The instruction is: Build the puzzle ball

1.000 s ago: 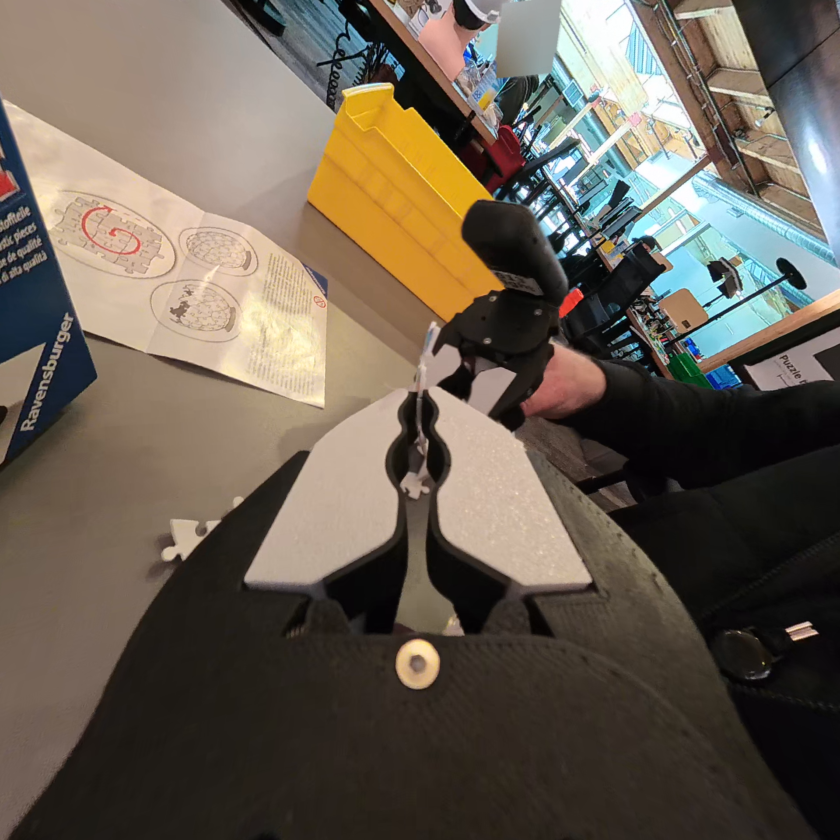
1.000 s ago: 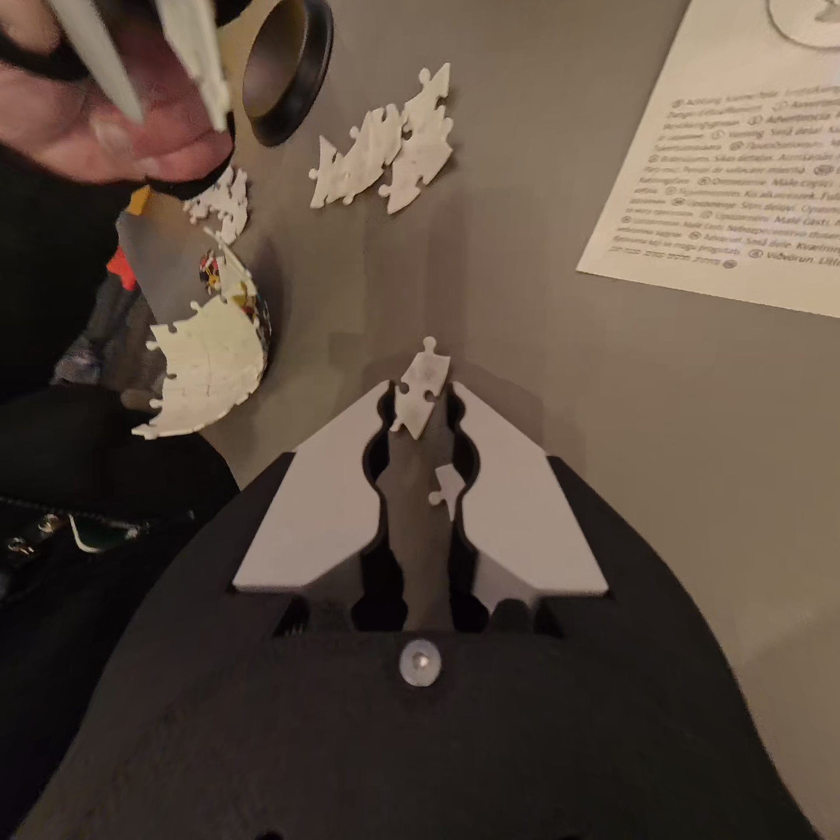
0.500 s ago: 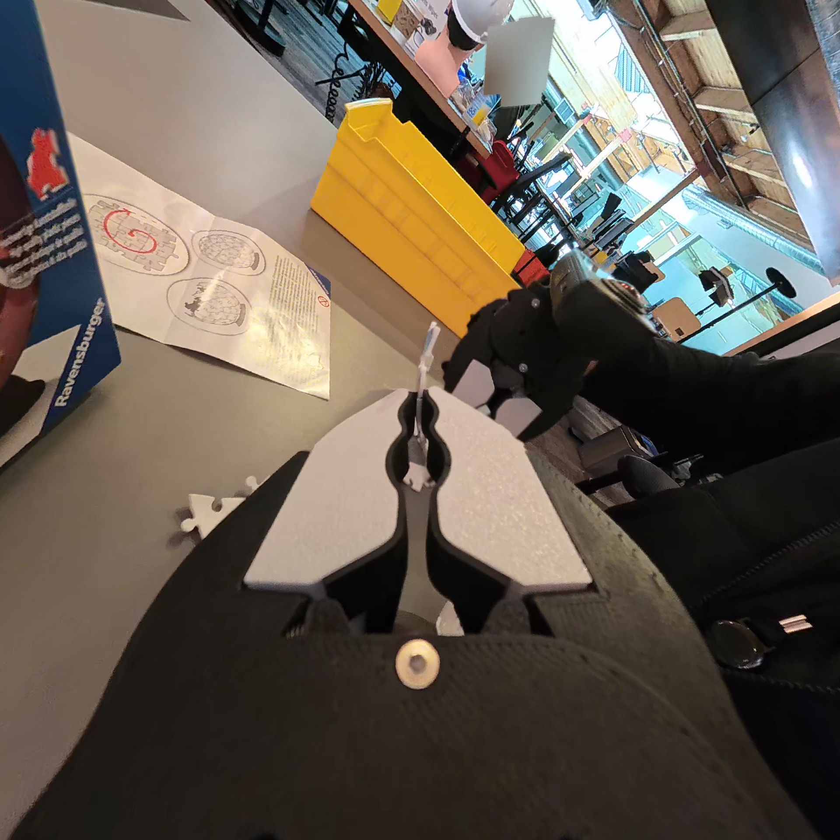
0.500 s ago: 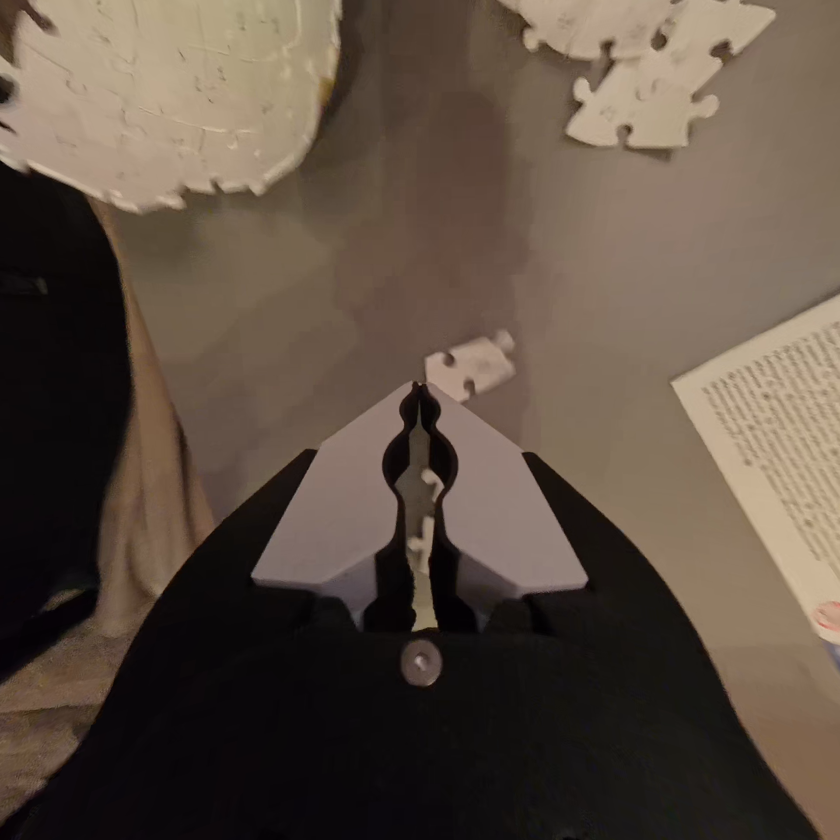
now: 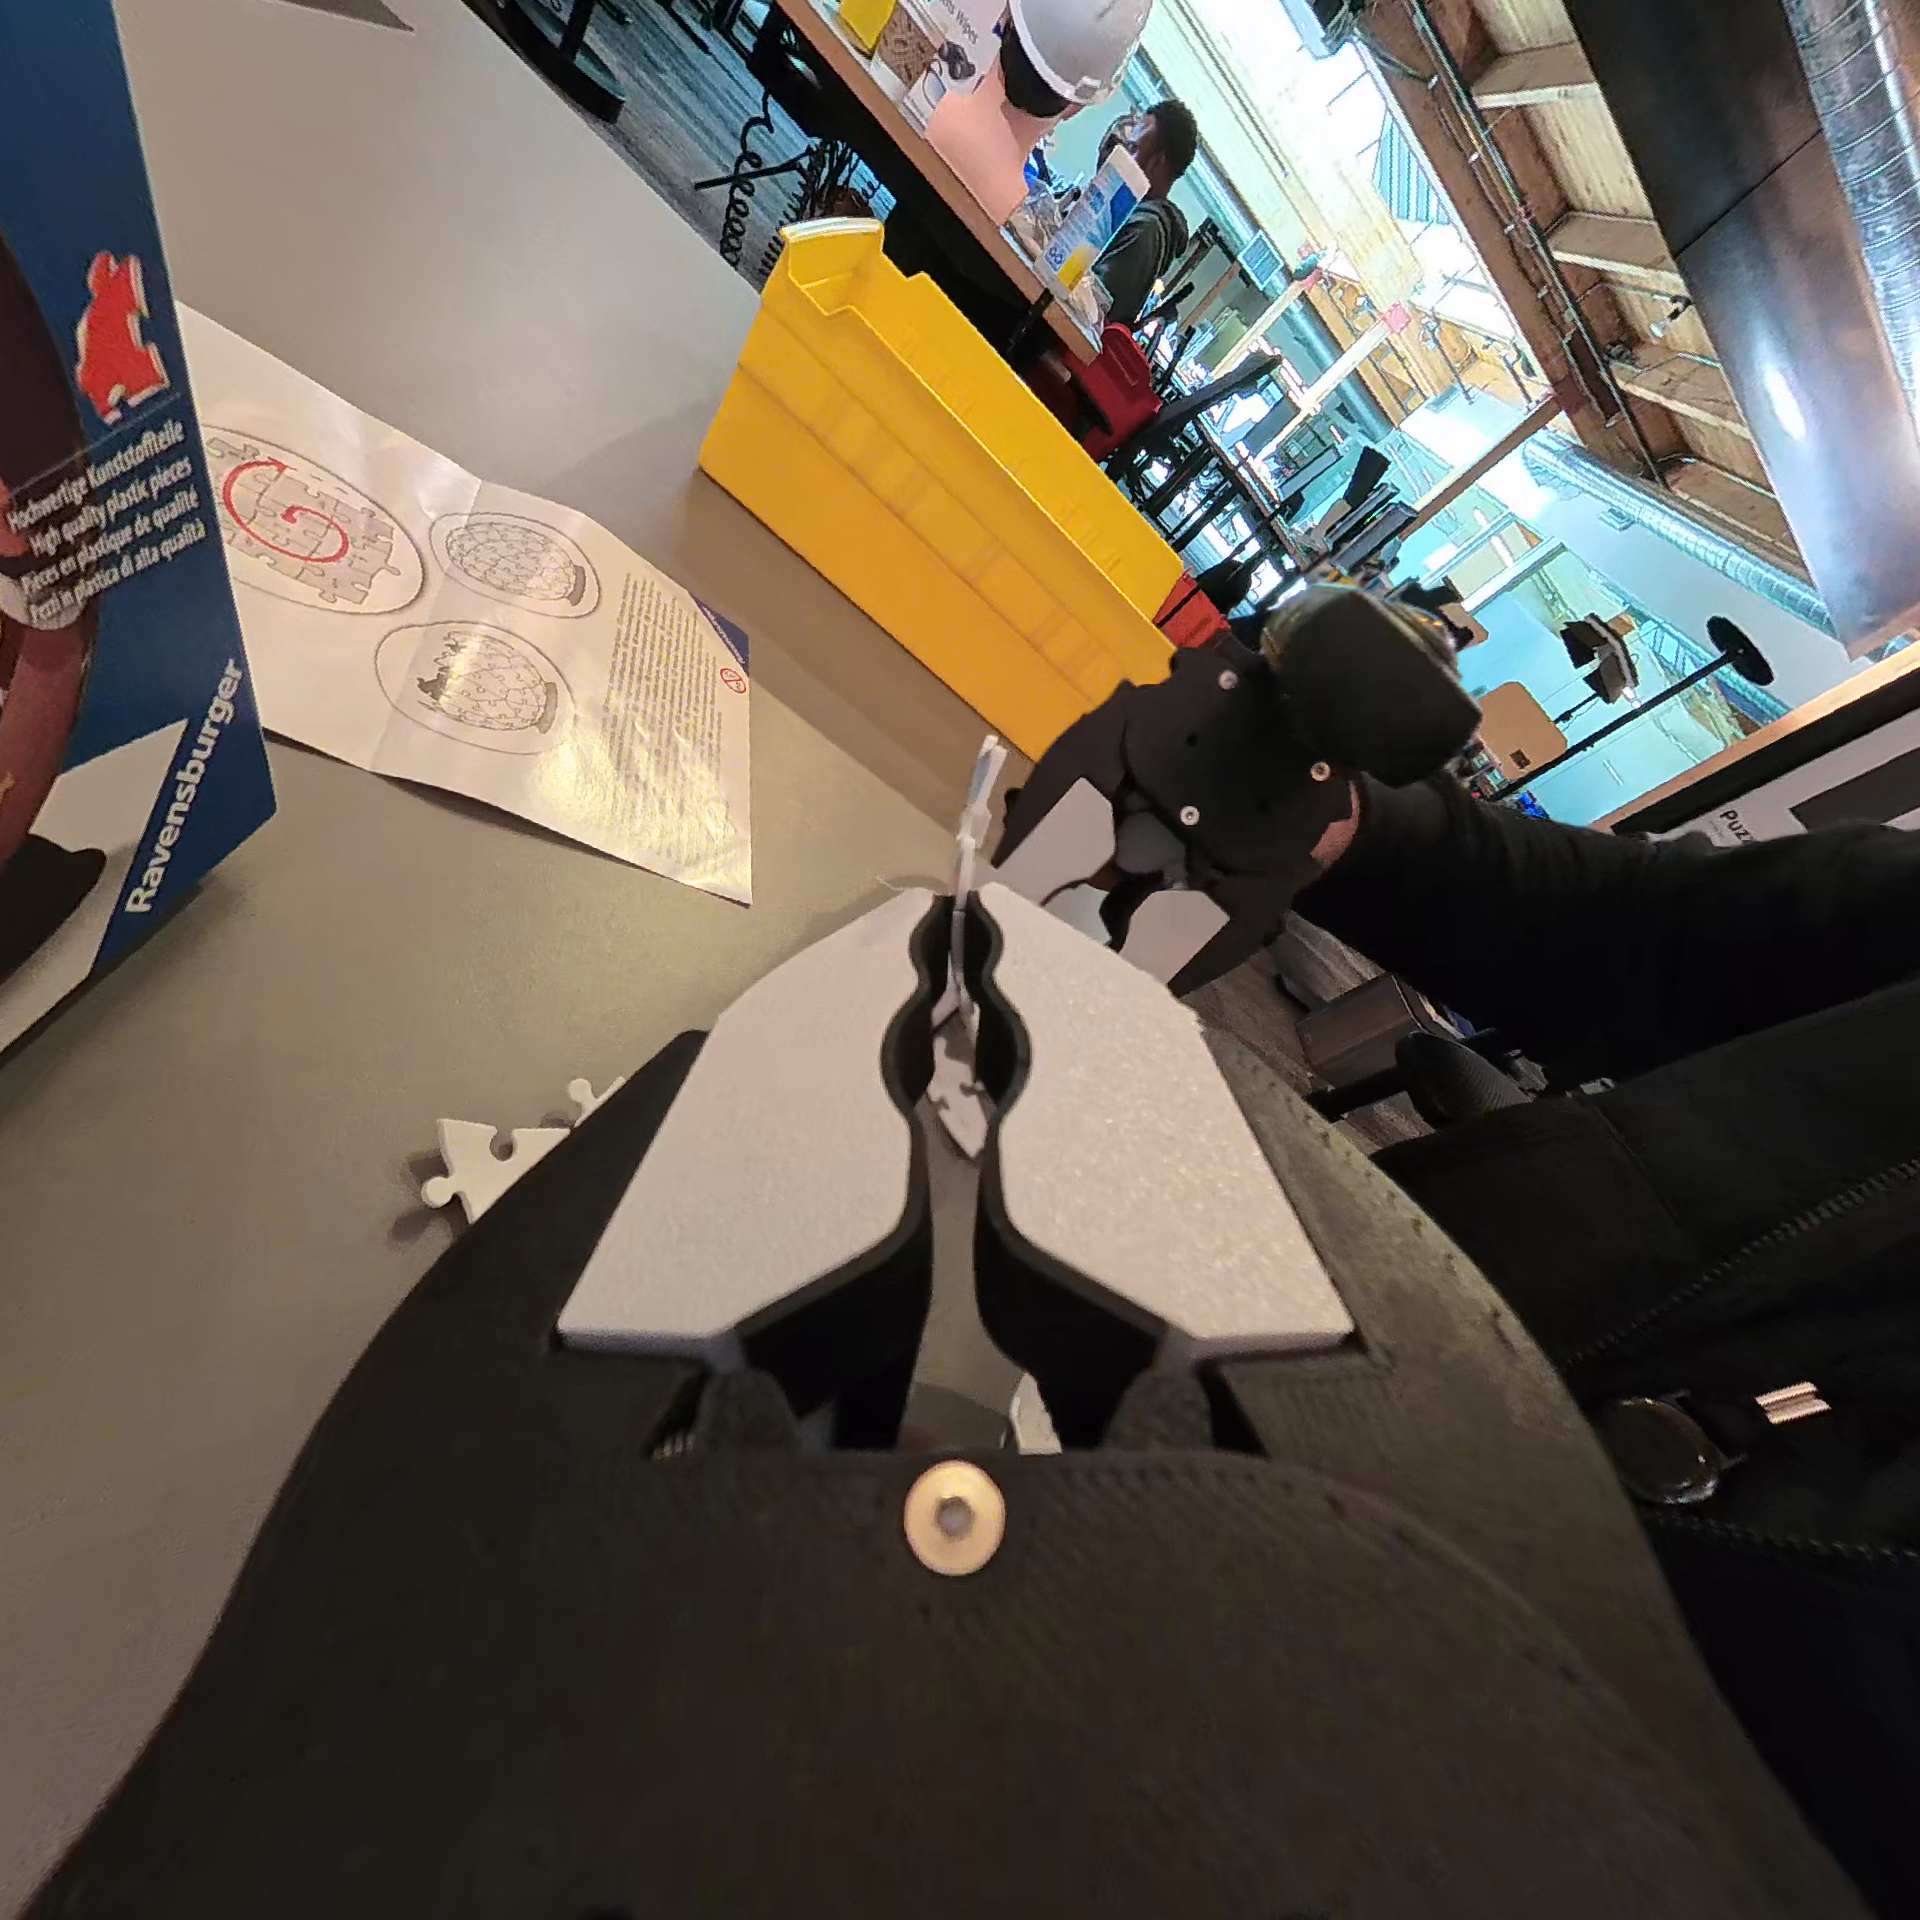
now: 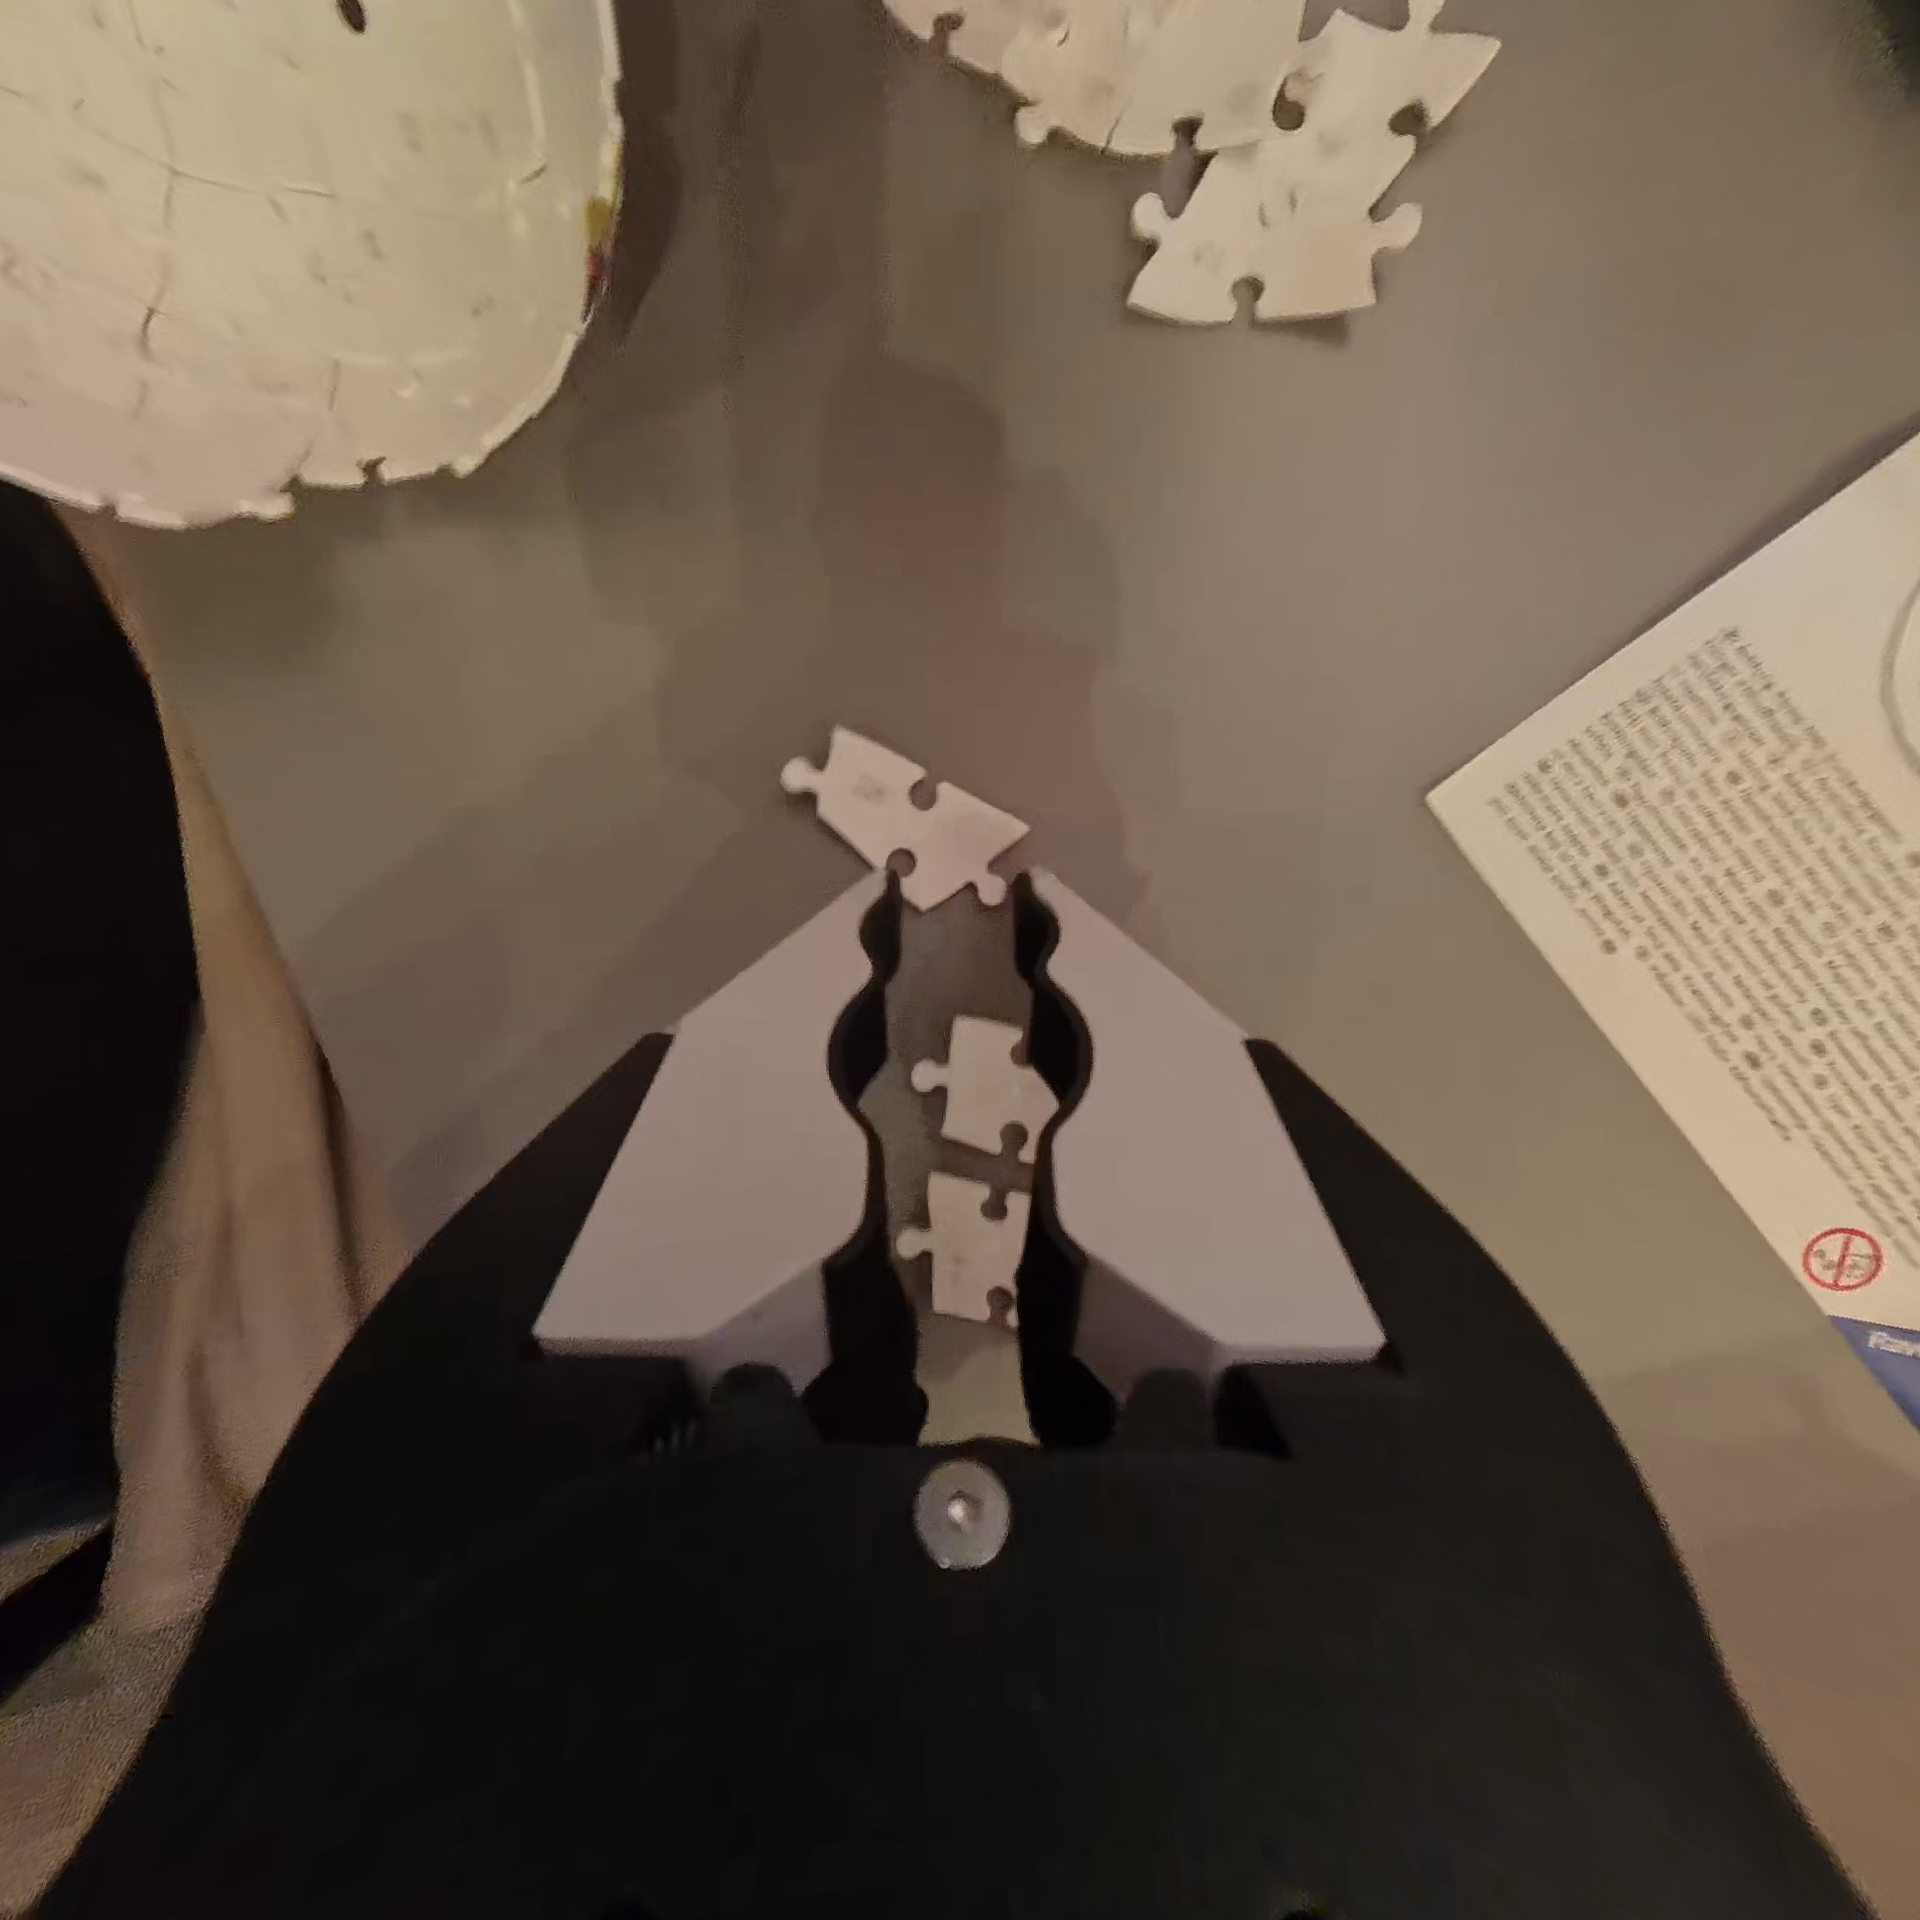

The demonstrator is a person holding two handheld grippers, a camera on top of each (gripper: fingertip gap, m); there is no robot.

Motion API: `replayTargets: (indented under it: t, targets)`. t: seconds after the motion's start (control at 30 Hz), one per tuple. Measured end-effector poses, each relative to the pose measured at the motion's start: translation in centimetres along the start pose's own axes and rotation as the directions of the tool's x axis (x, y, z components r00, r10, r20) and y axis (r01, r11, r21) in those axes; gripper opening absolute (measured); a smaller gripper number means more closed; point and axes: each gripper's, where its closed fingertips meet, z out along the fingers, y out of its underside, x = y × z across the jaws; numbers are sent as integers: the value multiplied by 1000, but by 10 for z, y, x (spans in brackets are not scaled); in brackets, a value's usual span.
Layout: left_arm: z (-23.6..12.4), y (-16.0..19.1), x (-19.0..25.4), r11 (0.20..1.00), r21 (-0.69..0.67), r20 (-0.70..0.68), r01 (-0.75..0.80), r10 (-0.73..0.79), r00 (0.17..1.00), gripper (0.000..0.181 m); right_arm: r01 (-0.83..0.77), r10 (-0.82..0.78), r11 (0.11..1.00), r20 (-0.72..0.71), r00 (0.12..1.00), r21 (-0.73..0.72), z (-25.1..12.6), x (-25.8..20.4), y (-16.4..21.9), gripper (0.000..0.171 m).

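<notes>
Left gripper [image 5: 964,914]: fingers pressed together on a thin white puzzle piece [image 5: 971,831], held edge-on so that it sticks up past the tips.
Loose piece by left gripper [image 5: 488,1151]: flat on the grey table [image 5: 436,997], just left of the gripper body.
Right gripper [image 6: 954,885]: pointing down at the table, fingers a little apart with nothing between them; its tips sit at the near edge of a flat white pair of joined pieces [image 6: 906,815].
Pieces under right gripper [image 6: 982,1153]: two more white pieces lie on the table, seen through the gap between the fingers.
Half-built puzzle ball [image 6: 270,239]: a curved white shell, upper left in the right wrist view, well apart from the gripper tips.
Joined cluster [image 6: 1236,135]: several linked white pieces farther off, upper right.
Instruction sheet [image 5: 488,644]: spread flat beyond the left gripper.
Blue box [image 5: 125,561]: standing at far left.
Yellow bin [image 5: 935,499]: on the table behind the sheet.
</notes>
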Motion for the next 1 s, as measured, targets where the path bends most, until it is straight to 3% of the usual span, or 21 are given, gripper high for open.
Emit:
replayTargets:
  t: [0.03, 0.1, 0.37, 0.7, 1.0]
  targets:
    - [1, 1, 0, 1000, -2, -2, 3, -3, 1000, 2, 1, -1, 1000, -20, 1000, 4, 1, 1, -1, 16]
    - [2, 2, -1, 1000, -7, -3, 3, -3, 1000, 2, 4, -3, 1000, -45, 999, 19, 1, 4, -1, 8]
    - [3, 4, -1, 1000, -20, -3, -5, 5, 1000, 2, -22, 23, 998, -23, 999, 63, 0, -2, -10, 18]
    - [3, 9, -6, 998, -58, 14, 3, -2, 1000, 2, 37, -35, 998, -49, 998, 49, 8, -1, -12, 14]
    - [27, 50, -13, 914, -395, 11, 98, -102, 995, 2, 408, -413, 911, -110, 904, -66, 1, 5, -18, 13]
